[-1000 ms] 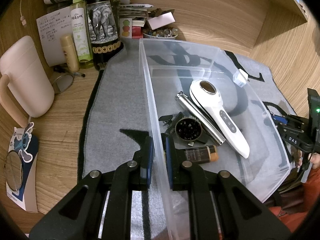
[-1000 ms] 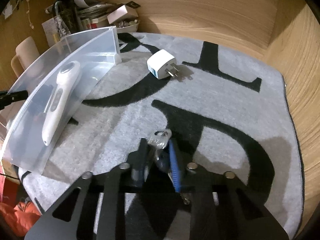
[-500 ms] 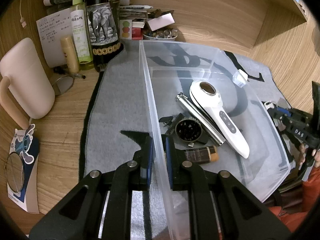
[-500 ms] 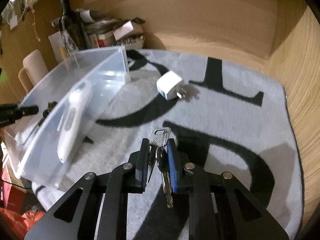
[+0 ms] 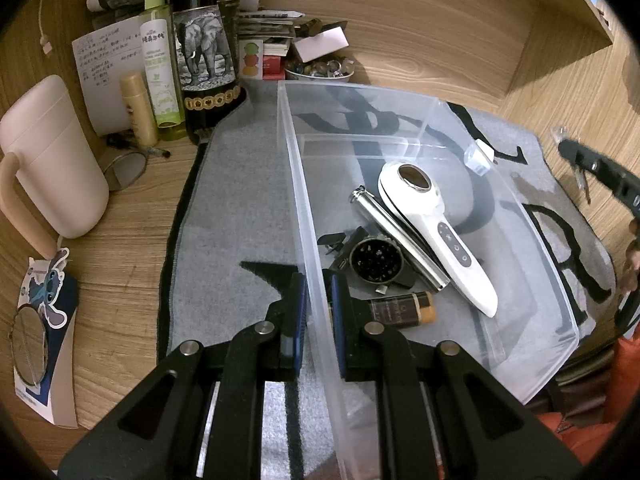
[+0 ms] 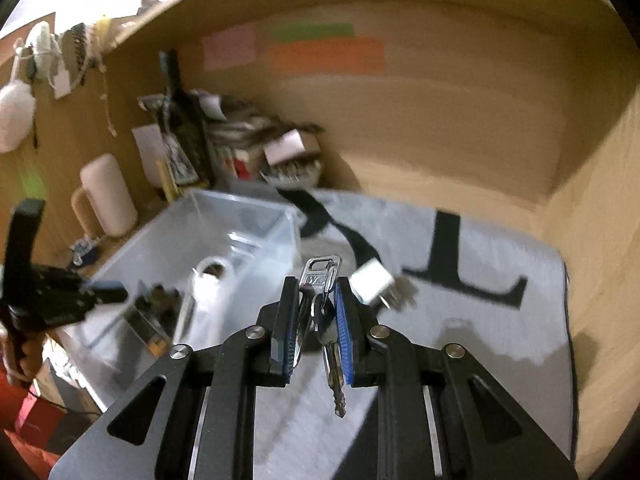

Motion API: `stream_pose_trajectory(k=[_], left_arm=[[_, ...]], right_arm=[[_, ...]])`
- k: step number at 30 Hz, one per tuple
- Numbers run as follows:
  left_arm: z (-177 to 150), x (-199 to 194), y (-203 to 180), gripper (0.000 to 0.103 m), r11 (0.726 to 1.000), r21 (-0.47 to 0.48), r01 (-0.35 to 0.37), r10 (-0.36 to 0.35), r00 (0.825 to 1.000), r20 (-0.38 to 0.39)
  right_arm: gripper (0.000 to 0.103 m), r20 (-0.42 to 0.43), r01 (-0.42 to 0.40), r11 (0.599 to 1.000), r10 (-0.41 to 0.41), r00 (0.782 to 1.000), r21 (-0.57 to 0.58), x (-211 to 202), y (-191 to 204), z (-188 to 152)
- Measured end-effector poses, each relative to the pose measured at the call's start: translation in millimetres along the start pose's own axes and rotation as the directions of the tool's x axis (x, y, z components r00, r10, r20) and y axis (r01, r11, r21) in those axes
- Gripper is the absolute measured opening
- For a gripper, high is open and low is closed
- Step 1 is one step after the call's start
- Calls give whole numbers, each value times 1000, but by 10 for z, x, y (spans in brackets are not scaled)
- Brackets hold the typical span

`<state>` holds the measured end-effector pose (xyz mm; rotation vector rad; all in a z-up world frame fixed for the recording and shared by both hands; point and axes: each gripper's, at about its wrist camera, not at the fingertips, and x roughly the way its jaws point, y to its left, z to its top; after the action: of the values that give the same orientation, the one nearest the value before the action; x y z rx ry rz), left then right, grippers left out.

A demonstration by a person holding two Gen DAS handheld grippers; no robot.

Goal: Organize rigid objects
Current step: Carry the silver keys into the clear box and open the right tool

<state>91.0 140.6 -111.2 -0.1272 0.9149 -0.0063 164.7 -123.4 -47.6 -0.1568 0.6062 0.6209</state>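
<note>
My left gripper (image 5: 318, 292) is shut on the left wall of a clear plastic bin (image 5: 400, 112). Inside the bin lie a white handheld device (image 5: 436, 228), a metal tube (image 5: 396, 236), a round black grinder (image 5: 376, 258) and a small brown bottle (image 5: 404, 308). My right gripper (image 6: 317, 300) is shut on a bunch of keys (image 6: 320, 280) and holds it in the air above the grey mat, right of the bin (image 6: 224, 216). It also shows at the right edge of the left wrist view (image 5: 576, 156). A white plug adapter (image 6: 372, 282) lies on the mat beyond the keys.
A grey mat with black letters (image 5: 240, 200) covers the wooden desk. At the back left stand a dark bottle (image 5: 204, 48), a green spray bottle (image 5: 160, 64), a pink mug (image 5: 52, 152) and a pile of clutter (image 5: 304, 48). Wooden walls enclose the back and right.
My right gripper has lifted the keys off the mat and risen well above it, tilting toward the bin. My left gripper has stayed clamped on the bin wall.
</note>
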Motion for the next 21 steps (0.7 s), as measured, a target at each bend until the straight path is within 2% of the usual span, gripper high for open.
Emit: stream_pose_trajectory(k=[9, 21], left_arm=[[12, -9, 18, 11, 1000, -5, 4, -4, 1000, 4], [17, -18, 23, 11, 1000, -3, 5, -5, 1000, 10]], right_arm=[[16, 63, -89, 993, 94, 994, -82, -16, 426, 247], [16, 34, -190, 972, 196, 980, -141, 160, 845, 336]])
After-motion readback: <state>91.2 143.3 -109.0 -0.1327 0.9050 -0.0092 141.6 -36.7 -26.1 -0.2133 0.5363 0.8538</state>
